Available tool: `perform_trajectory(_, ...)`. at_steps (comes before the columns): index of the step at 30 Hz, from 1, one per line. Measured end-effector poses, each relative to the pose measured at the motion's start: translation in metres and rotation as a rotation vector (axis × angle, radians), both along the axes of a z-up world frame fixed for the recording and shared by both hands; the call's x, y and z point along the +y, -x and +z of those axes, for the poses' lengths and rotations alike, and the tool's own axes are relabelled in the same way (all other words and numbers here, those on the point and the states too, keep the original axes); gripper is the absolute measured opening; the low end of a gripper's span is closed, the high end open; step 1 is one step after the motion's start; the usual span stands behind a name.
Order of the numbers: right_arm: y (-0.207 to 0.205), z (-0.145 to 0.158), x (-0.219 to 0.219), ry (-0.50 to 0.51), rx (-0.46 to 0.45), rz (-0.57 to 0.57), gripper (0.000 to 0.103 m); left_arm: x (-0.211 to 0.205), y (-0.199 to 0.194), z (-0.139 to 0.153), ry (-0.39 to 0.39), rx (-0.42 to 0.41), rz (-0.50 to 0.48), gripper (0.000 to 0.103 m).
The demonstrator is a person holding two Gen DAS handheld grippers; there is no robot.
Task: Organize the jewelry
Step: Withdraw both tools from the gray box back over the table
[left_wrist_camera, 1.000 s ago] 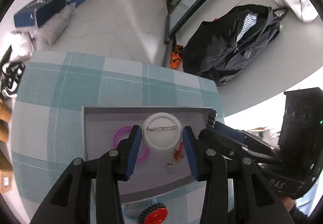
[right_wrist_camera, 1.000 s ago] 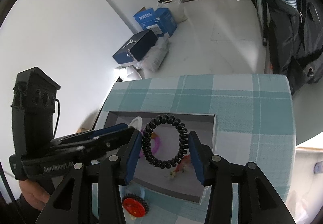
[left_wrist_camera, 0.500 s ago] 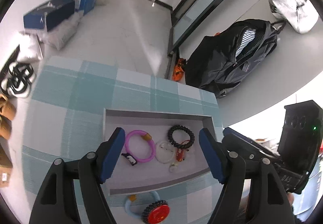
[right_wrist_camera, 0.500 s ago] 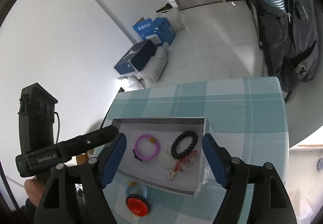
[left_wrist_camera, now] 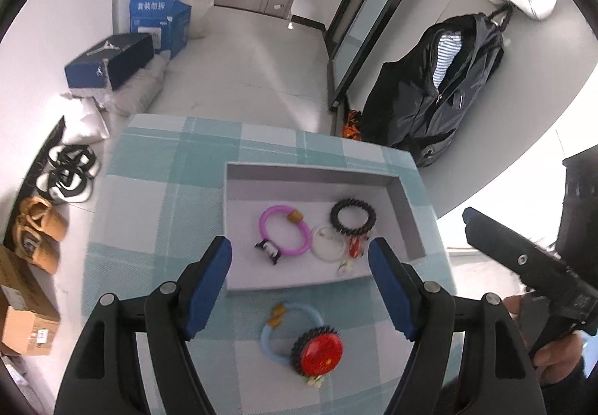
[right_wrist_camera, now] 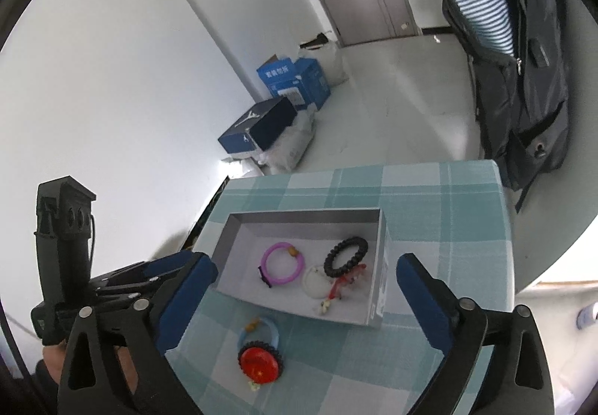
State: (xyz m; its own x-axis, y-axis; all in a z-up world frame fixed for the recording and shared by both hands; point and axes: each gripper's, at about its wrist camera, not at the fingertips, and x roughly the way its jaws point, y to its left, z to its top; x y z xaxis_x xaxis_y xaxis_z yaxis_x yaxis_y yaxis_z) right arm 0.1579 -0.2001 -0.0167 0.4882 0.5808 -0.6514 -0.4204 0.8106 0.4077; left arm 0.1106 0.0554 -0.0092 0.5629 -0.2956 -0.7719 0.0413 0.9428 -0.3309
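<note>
Claws, left claw (left_wrist_camera: 299, 288) and right claw (right_wrist_camera: 306, 303), hover released above the tray (left_wrist_camera: 407, 224), empty.

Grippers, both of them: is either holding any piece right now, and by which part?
Nothing is held. The left gripper and right gripper are both open, hanging above the grey tray.

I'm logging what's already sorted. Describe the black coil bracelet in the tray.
The black coil bracelet is a closed ring of ribbed spiral cord, plastic by its look. It lies flat in the right part of the grey tray, right of the pink ring. Its near edge overlaps the white round badge and the red charm. Neither gripper touches it.
</note>
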Motion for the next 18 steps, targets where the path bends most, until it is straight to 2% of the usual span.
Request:
perform_trajectory(2,0.006,-0.001,-0.003,-0.003,0.002,-0.007,0.101,-0.003,0.009,0.002,-0.064,-0.017,0.004,0.072)
perform_trajectory(5,0.016,-0.004,-0.005,-0.003,0.008,-0.014,0.101,-0.001,0.02,0.005,-0.099,-0.044,0.013,0.072)
perform_trajectory(8,0.027,-0.007,-0.006,0.007,0.014,-0.014,0.102,0.003,0.03,0.001,-0.099,-0.041,0.03,0.072)
perform_trajectory(14,0.044,-0.02,-0.002,0.037,0.046,-0.006,0.102,0.013,0.049,-0.022,-0.034,0.035,0.05,0.072)
perform_trajectory(18,0.053,-0.03,0.006,0.063,0.063,0.012,0.102,0.018,0.057,-0.028,-0.05,0.058,0.069,0.073)
